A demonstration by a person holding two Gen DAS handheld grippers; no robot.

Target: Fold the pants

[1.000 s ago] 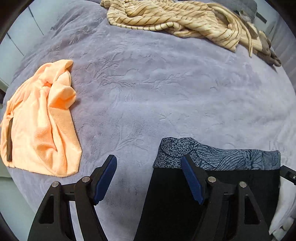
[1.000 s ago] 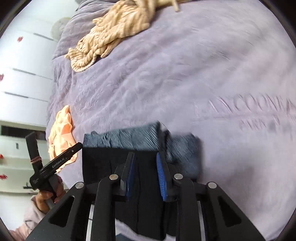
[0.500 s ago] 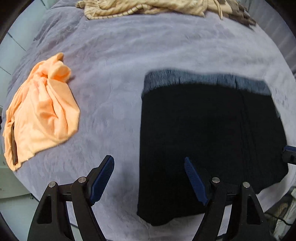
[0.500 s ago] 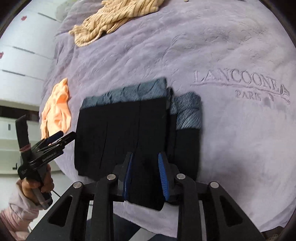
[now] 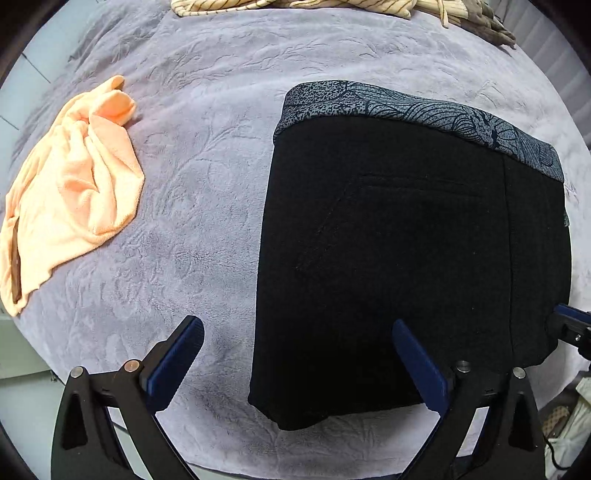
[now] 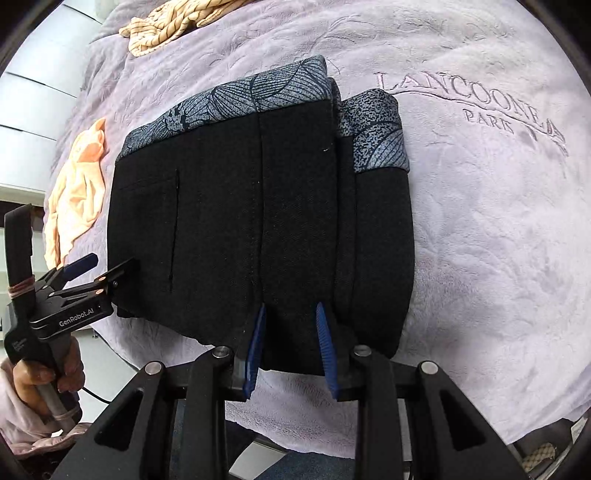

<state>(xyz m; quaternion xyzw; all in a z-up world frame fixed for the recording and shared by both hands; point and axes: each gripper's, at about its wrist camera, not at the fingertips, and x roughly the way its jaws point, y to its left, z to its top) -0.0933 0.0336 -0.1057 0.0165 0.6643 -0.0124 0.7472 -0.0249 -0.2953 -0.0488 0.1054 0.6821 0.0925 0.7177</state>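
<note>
Black pants (image 5: 406, 240) with a grey-blue patterned waistband (image 5: 406, 107) lie folded flat on the bed. My left gripper (image 5: 295, 328) hovers over their near left corner. Its jaws are opening wide: one pad is over the bedcover and the other over the fabric, with nothing gripped. In the right wrist view the pants (image 6: 240, 221) fill the middle. My right gripper (image 6: 290, 325) stands at their near edge, its pads a narrow gap apart over flat fabric and not pinching it. The left gripper (image 6: 85, 273) shows at the pants' left side, held by a hand (image 6: 33, 376).
A lilac plush bedcover (image 5: 203, 147) with embroidered lettering (image 6: 469, 99) lies under everything. A crumpled orange towel (image 5: 74, 184) sits left of the pants. A striped beige garment (image 5: 295, 5) lies at the far side. The bed's near edge runs just below both grippers.
Both grippers have drawn back from the waistband toward the pants' near edge, so the whole folded pants show. The left jaws have spread wider. The right jaws' gap is much the same.
</note>
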